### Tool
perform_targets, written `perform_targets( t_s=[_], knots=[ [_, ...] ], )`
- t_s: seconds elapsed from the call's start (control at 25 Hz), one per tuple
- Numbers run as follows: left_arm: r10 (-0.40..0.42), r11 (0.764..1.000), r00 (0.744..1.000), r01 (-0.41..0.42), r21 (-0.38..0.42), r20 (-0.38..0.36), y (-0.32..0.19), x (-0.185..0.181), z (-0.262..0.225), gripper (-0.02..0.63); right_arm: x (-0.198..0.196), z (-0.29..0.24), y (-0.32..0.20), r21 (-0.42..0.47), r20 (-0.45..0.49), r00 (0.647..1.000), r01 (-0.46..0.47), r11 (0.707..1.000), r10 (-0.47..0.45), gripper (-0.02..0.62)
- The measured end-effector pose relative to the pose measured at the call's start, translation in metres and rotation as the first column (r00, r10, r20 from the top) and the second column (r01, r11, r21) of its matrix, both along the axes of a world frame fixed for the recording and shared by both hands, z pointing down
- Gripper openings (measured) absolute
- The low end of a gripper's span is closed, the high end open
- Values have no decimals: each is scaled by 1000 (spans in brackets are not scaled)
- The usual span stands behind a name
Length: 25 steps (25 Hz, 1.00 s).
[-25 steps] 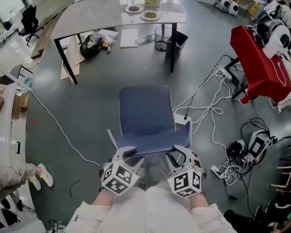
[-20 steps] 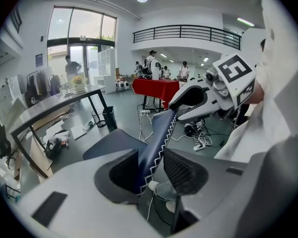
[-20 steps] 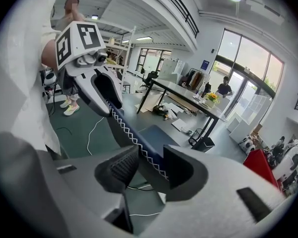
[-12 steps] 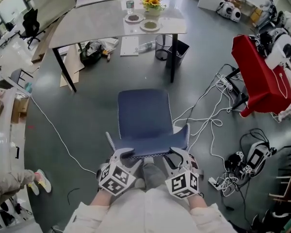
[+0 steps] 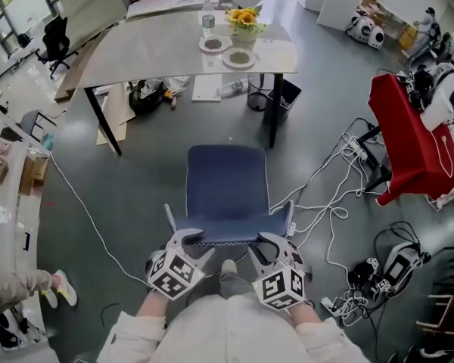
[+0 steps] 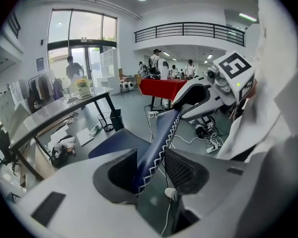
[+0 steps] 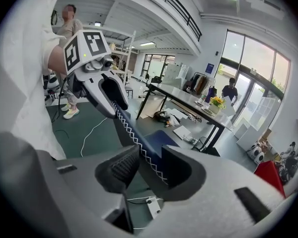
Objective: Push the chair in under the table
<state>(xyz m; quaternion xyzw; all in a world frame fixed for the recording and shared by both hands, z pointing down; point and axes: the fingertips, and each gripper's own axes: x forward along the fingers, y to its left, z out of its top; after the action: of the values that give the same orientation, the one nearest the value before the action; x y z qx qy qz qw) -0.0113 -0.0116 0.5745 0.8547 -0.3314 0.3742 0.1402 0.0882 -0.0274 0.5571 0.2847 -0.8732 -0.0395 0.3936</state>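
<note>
Blue chair point(image 5: 225, 191) on the grey floor point(image 5: 136, 180), seat turned toward the table point(image 5: 151, 48), near its front edge yet apart from it, not yet under. Backrest on the person's side, white zigzag stitching along its top edge.

At the backrest's left corner, left tool point(image 5: 188, 240) astride that edge: jaws opening, the edge between them, against one pad with a sliver of gap at the other. At the right corner, right tool point(image 5: 266, 242) closed on the edge, ribbed pad against the stitching, blue panel against the other jaw.

On the table, toward its right end: two shallow dishes point(image 5: 212, 44), each with something dark in the middle, too small to name. Behind them a pot of yellow flowers point(image 5: 244, 20) and, just to its left, a clear bottle point(image 5: 207, 21), upright.

Under the table's right end: mesh wastebasket point(image 5: 256, 97) and black bin point(image 5: 286, 97) side by side, contents impossible to make out. Farther left under the table: loose papers point(image 5: 206, 87) and a dark bag point(image 5: 147, 97) on the floor.

Right of the chair: white cables point(image 5: 325, 195) looping across the floor, and beyond them a red-covered stand point(image 5: 408, 138).
</note>
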Motion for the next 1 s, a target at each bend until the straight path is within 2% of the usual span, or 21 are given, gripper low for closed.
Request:
perform_targets(
  t_s=[0.56,1.0],
  knots=[
    [-56,997,998,56,51,-7,-88,3,-1,189,4,-1,-90,29,18,1000,18,999,-19,126],
    [-51,996,999,51,69,-6,-159,-17,-3,196,-15,-4,-159,36,30,1000,-4,999,3,126]
  ],
)
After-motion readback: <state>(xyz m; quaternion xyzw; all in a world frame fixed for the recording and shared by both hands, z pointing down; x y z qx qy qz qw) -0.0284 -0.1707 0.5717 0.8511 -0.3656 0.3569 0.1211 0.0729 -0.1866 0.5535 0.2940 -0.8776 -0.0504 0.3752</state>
